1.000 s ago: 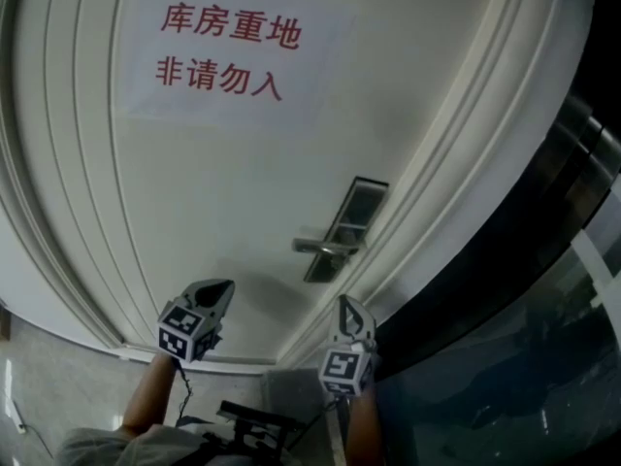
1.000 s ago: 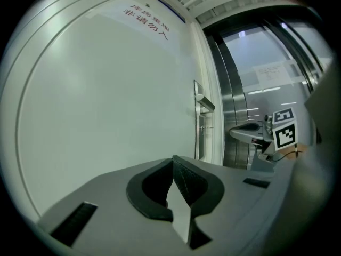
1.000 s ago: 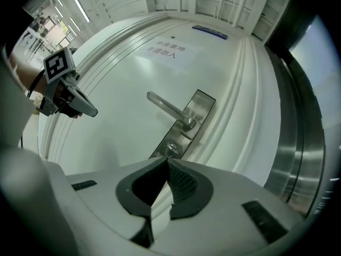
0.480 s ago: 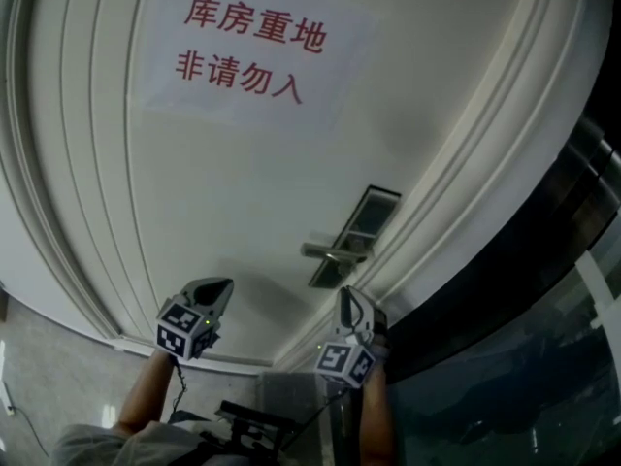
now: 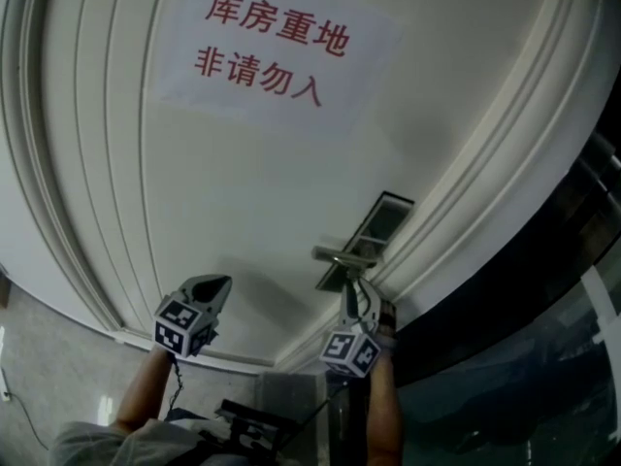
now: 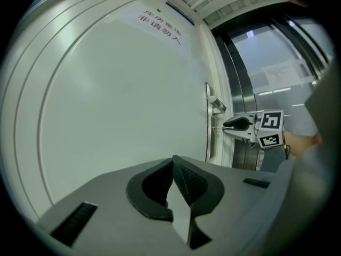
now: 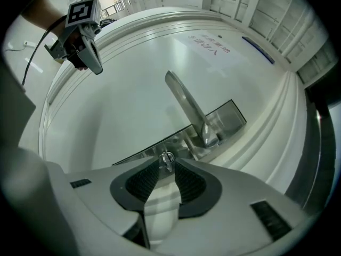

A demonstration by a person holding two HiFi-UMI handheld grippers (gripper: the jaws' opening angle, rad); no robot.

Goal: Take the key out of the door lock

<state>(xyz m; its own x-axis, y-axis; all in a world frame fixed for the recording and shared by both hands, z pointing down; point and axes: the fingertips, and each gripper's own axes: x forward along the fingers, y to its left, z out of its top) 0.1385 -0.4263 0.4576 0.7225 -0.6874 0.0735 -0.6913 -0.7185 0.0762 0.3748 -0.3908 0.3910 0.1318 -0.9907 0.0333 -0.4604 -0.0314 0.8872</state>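
While the sign (image 5: 277,61) reads 库房重地 非请勿入, right tongs (image 7: 167,165) stand apart astride the key (image 7: 167,156), left tongs (image 6: 173,163) together.

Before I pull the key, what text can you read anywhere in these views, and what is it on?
"库房重地": red, top line of the paper sign on the door.
"非请勿入": red, second line of that sign.
Sheet right of the door, left gripper view: too blurred to read.

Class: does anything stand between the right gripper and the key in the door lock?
Nothing visible does. The key sits right at the tips of the right gripper's parted jaws. The handle sits farther along the lock plate, clear of them.
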